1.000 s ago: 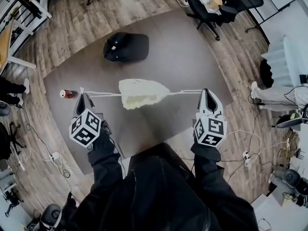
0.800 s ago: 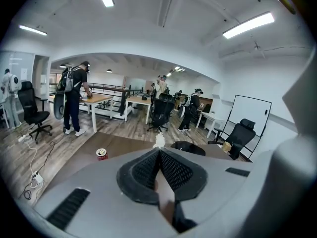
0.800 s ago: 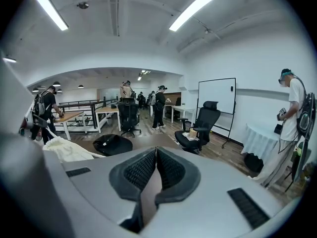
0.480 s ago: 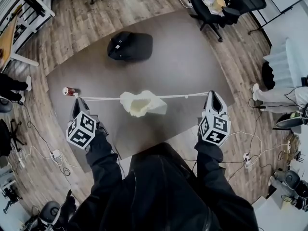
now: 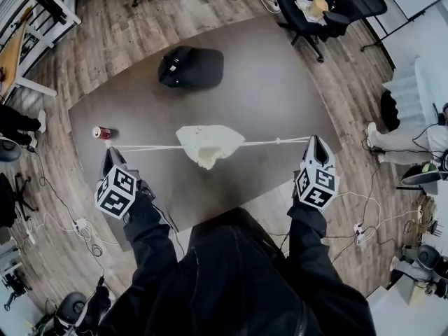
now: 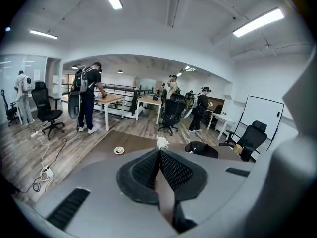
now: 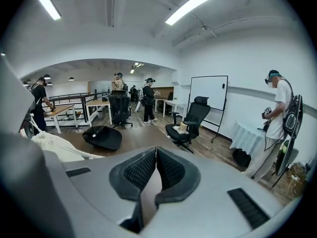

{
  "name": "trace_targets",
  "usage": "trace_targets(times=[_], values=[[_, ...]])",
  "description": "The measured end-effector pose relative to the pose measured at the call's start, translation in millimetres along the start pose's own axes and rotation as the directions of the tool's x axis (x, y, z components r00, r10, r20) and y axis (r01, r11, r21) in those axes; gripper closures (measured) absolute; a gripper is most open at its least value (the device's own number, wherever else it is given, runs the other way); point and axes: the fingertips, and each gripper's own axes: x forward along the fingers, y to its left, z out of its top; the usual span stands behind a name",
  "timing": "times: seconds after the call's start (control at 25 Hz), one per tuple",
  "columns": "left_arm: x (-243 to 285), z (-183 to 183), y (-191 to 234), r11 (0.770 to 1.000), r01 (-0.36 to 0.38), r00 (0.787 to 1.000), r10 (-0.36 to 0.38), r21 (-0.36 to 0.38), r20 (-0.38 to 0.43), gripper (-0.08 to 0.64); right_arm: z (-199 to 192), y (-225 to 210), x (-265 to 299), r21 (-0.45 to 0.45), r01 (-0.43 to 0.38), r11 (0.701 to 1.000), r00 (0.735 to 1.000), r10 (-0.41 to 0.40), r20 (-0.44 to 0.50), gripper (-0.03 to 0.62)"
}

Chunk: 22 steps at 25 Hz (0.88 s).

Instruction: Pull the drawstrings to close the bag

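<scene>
A cream drawstring bag [image 5: 208, 144] hangs above the brown table [image 5: 273, 82], strung between my two grippers. Its left drawstring [image 5: 143, 147] runs taut to my left gripper [image 5: 110, 152], which is shut on it. In the left gripper view, the string's frayed end [image 6: 161, 142] pokes out past the closed tips of the left gripper [image 6: 159, 151]. The right drawstring [image 5: 276, 142] runs to my right gripper [image 5: 316, 141], also shut on it. The right gripper view shows the right gripper [image 7: 156, 149] with jaws together and the bag [image 7: 49, 144] off to the left.
A black backpack [image 5: 190, 67] lies on the far part of the table and a red can [image 5: 102, 132] stands near its left edge. A black office chair [image 5: 308, 9] stands beyond the far right corner. Cables and power strips [image 5: 78, 227] lie on the wooden floor at both sides.
Both grippers have moved outward and nearer to me, the left to the left and the right to the right. The drawstrings now stretch straighter and the bag hangs slightly lower in the picture.
</scene>
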Motion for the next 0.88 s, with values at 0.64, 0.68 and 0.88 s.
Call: trace_targets(times=[0.64, 0.68, 0.88], values=[[0.5, -14.6, 21.3, 1.0, -0.006, 0.999, 0.007, 0.014, -0.031, 0.528, -5.8, 9.9, 2.5, 0.0, -0.001, 1.0, 1.0, 0.001, -0.007, 0.566], [1.7, -18.2, 18.8, 1.0, -0.001, 0.999, 0.002, 0.017, -0.036, 0.528, -6.1, 14.8, 3.7, -0.005, -0.007, 1.0, 1.0, 0.007, -0.006, 0.566], [10.8, -28.9, -2.0, 0.998, 0.049, 0.997, -0.047, 0.039, -0.053, 0.528, -6.4, 47.1, 12.5, -0.049, -0.064, 0.997, 0.998, 0.064, -0.008, 0.566]])
